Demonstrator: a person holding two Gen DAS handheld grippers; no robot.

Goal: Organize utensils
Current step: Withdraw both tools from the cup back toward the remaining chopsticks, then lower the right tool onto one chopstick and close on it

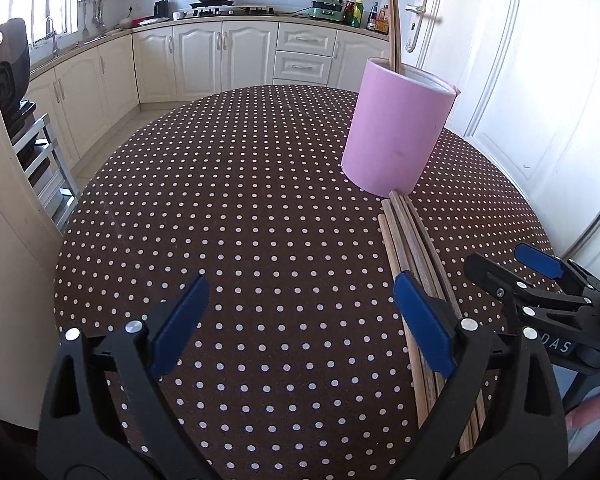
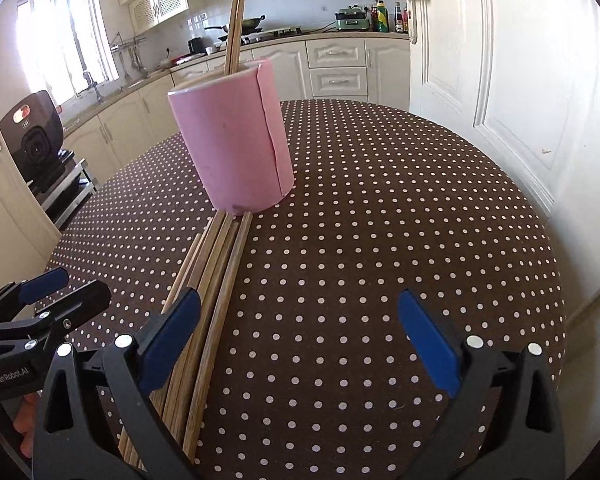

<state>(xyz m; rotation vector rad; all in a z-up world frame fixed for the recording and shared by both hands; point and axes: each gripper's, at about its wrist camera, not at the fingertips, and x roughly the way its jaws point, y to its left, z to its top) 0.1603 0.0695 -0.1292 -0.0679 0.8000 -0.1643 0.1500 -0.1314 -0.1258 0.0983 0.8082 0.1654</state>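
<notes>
A pink cylindrical holder (image 1: 396,128) (image 2: 236,140) stands on the dotted table with two wooden chopsticks (image 1: 394,28) (image 2: 234,24) upright in it. A bundle of several wooden chopsticks (image 1: 416,256) (image 2: 212,288) lies flat on the cloth, its far ends touching the holder's base. My left gripper (image 1: 300,320) is open and empty, its right finger over the bundle. My right gripper (image 2: 300,336) is open and empty, its left finger over the bundle; it also shows at the right of the left wrist view (image 1: 540,276).
The round table (image 1: 240,200) (image 2: 400,220) has a brown cloth with white dots. Kitchen cabinets (image 1: 220,56) and a stove with a pan stand behind. A white door (image 2: 500,80) is at the right; a black appliance on a rack (image 2: 40,140) at the left.
</notes>
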